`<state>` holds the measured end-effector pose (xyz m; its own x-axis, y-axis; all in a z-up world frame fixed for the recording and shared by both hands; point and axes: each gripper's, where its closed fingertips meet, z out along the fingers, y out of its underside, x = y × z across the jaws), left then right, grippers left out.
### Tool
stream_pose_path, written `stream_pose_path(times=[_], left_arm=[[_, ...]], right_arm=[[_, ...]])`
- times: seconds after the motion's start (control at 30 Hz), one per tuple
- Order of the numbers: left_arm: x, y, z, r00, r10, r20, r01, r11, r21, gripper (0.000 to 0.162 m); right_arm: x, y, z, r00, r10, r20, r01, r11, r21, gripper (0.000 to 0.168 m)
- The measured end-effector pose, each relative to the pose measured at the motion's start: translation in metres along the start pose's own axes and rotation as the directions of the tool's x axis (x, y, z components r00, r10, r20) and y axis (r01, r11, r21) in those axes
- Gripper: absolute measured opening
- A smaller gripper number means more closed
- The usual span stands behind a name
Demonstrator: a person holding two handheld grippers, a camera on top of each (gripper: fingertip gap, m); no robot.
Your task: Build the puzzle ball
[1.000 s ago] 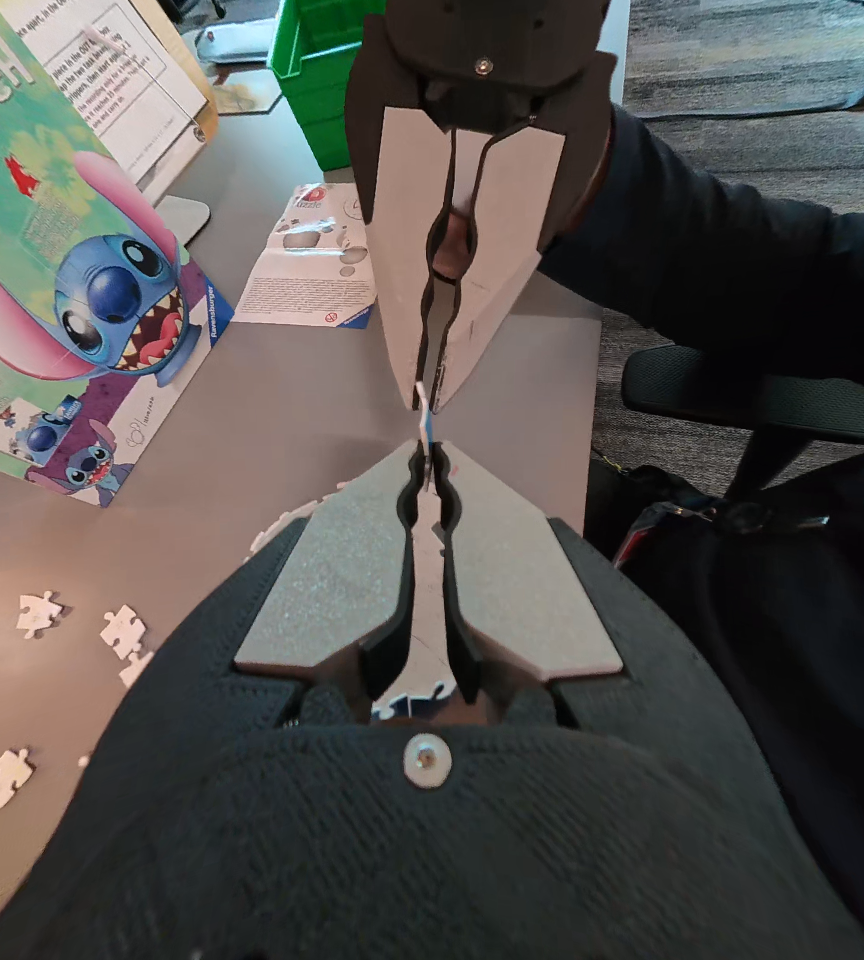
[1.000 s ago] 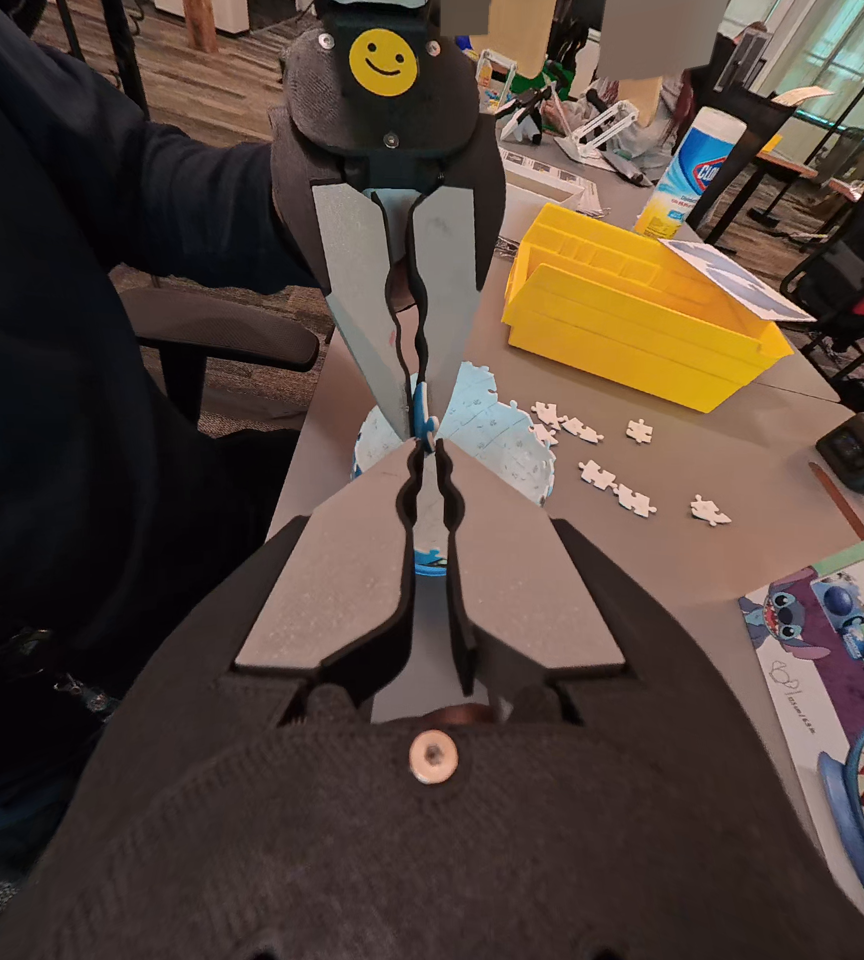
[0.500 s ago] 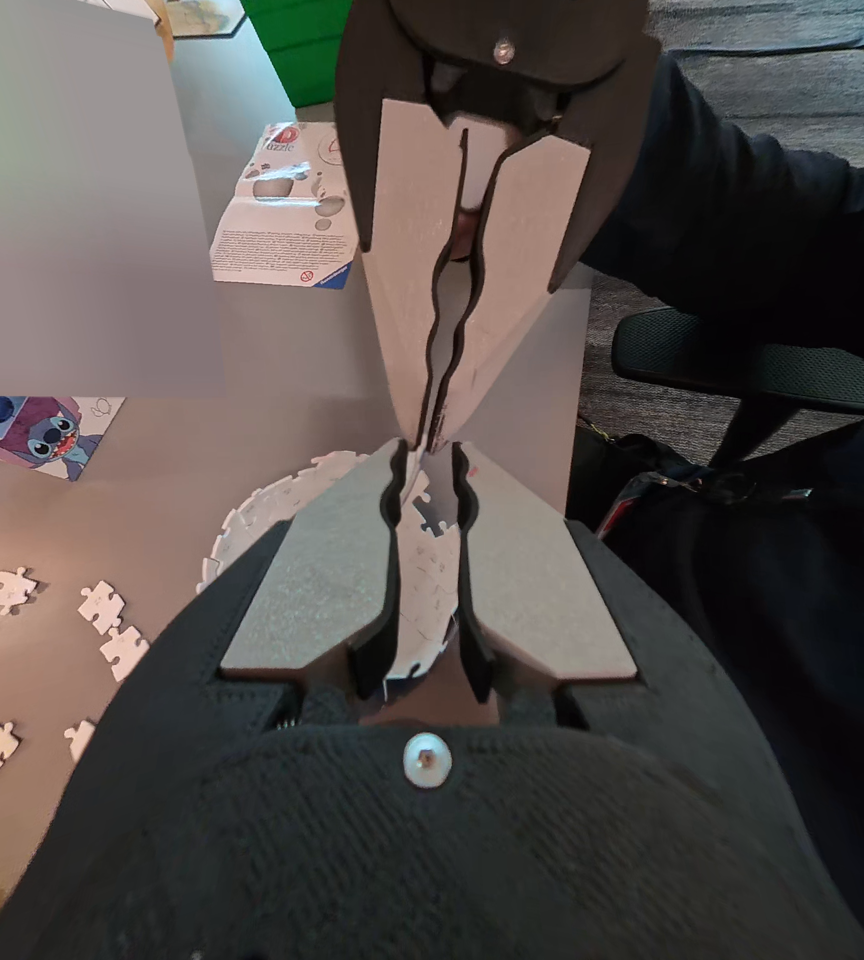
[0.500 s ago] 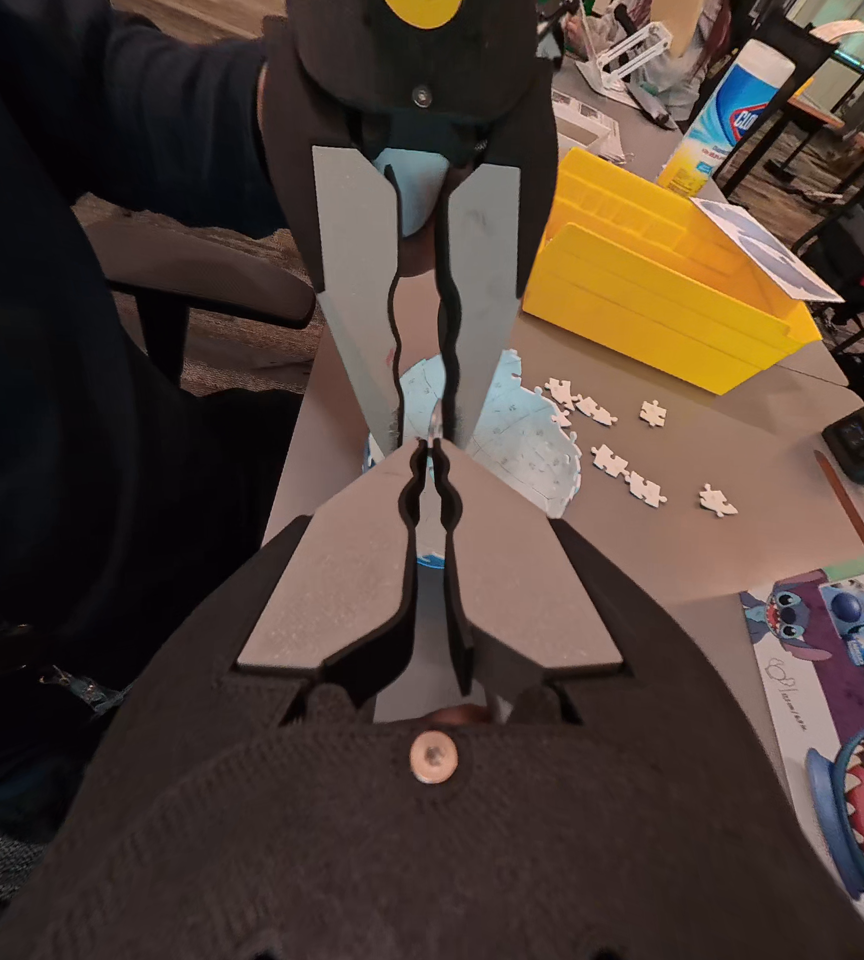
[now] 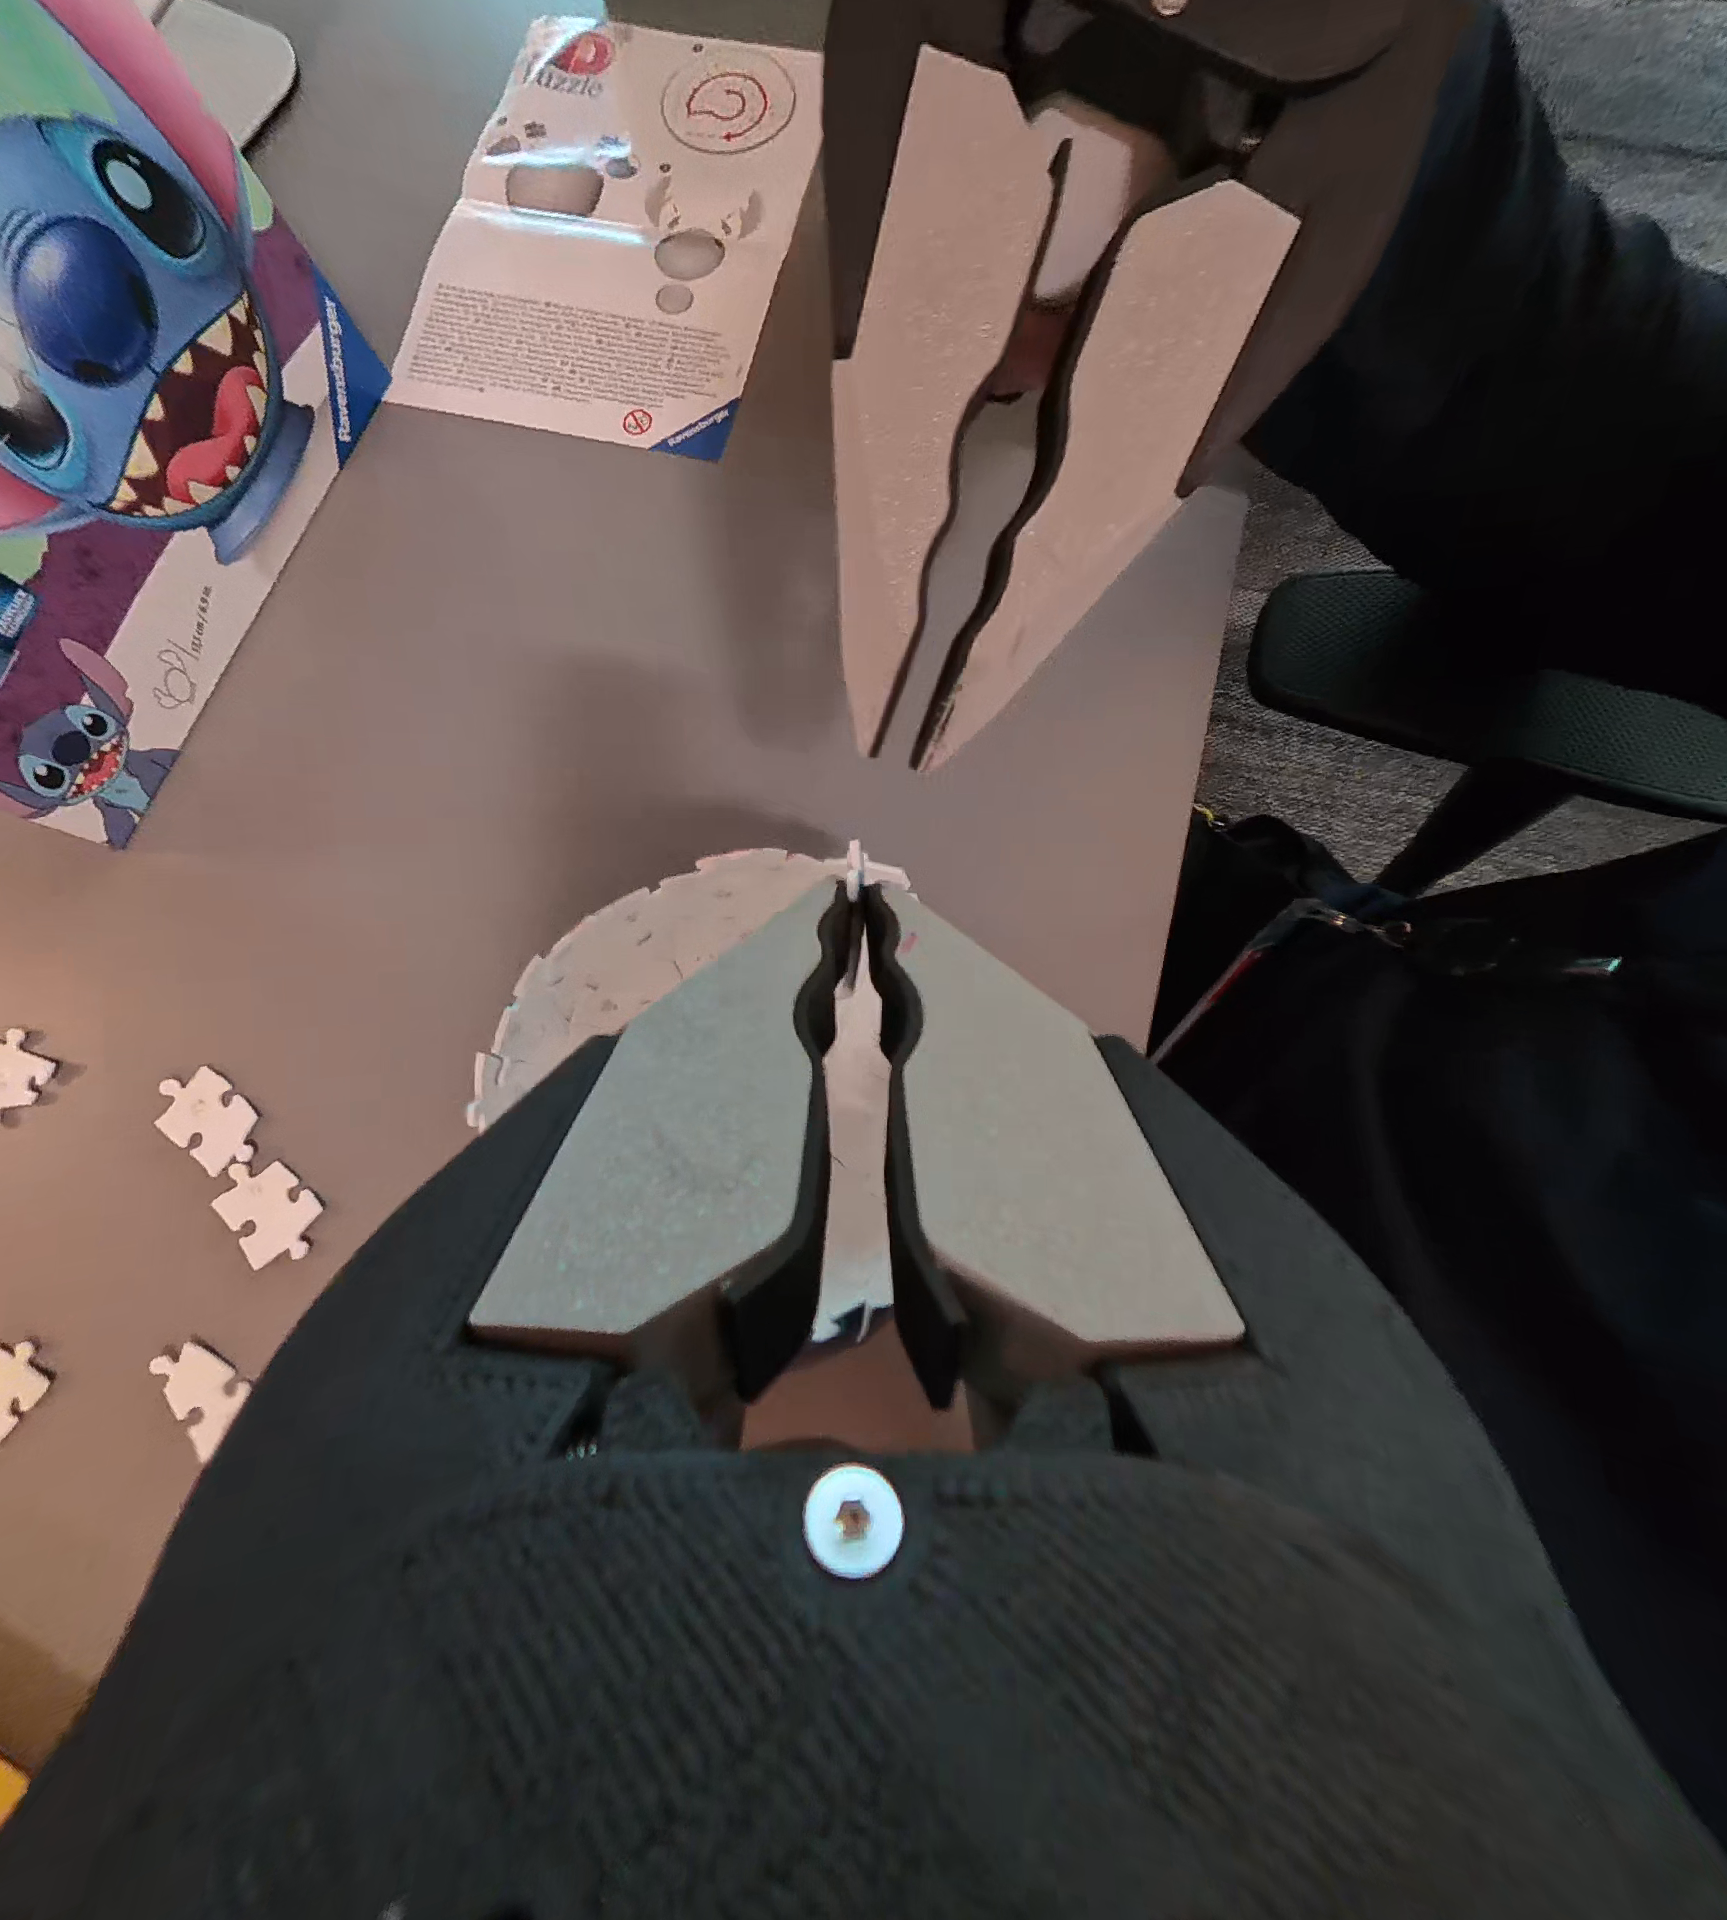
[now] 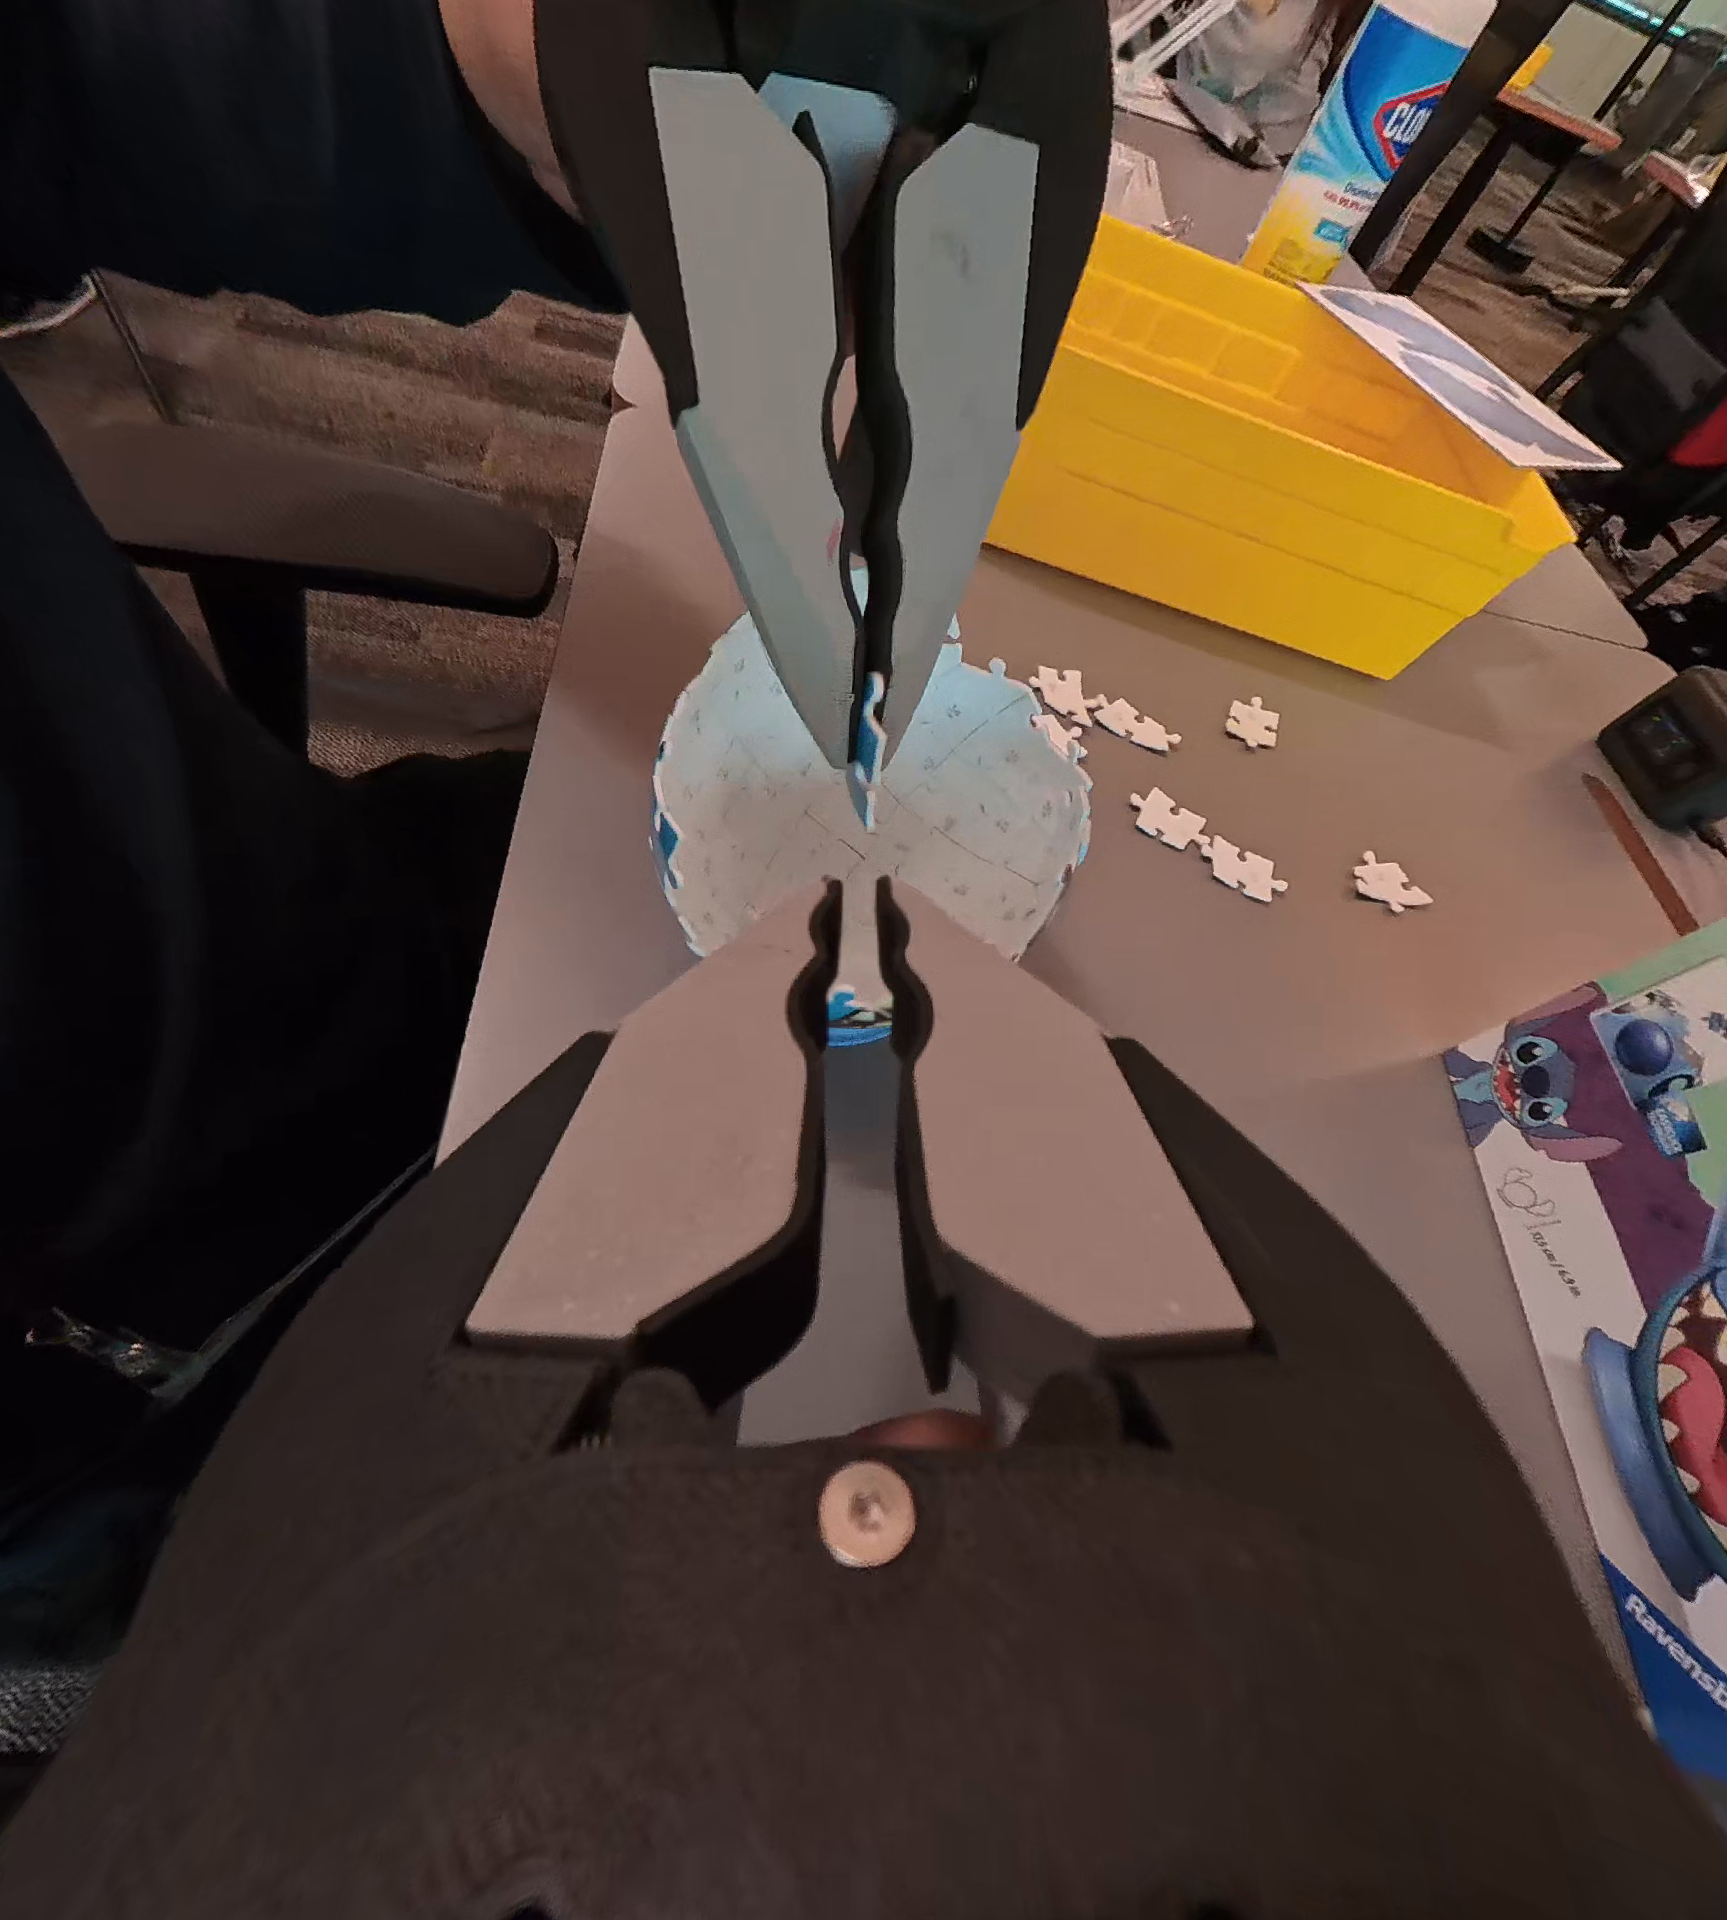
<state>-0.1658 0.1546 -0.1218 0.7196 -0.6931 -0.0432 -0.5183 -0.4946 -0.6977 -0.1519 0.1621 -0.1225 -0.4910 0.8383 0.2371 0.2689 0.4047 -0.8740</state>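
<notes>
On the grey tabletop (image 5: 526, 644) the right gripper (image 6: 857, 894), now slightly spread and empty, has backed away, leaving the puzzle piece (image 6: 867, 769) pinched in the left gripper (image 5: 857, 883) above the half-built ball (image 6: 984, 821).

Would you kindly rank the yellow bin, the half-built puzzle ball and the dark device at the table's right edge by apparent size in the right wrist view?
1. yellow bin, largest even though farther away.
2. half-built puzzle ball, partly hidden by both tools.
3. dark device, smallest; cropped by the frame edge.

Print on puzzle box (image 5: 111, 436), leaflet (image 5: 589, 260) — and canister (image 6: 1358, 135).
</notes>
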Motion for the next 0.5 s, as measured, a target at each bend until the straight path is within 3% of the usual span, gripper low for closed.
stream_pose_path(times=[0.1, 0.3, 0.5], left_arm=[[0.01, -0.005, -0.001, 0.999, 0.04, -0.029, -0.039, 0.999, 0.031, 0.0], [0.014, -0.005, 0.005, 0.995, 0.097, -0.025, -0.096, 0.994, 0.054, 0.0], [0.012, -0.005, 0.005, 0.994, 0.11, -0.017, -0.109, 0.992, 0.062, 0.0]], right_arm=[[-0.004, -0.009, -0.001, 1.0, 0.013, 0.027, -0.014, 0.998, 0.057, 0.014], [-0.01, -0.023, 0.006, 0.998, 0.003, 0.06, -0.011, 0.99, 0.144, 0.0], [-0.009, -0.025, 0.009, 0.999, -0.019, 0.043, 0.012, 0.989, 0.146, 0.0]])
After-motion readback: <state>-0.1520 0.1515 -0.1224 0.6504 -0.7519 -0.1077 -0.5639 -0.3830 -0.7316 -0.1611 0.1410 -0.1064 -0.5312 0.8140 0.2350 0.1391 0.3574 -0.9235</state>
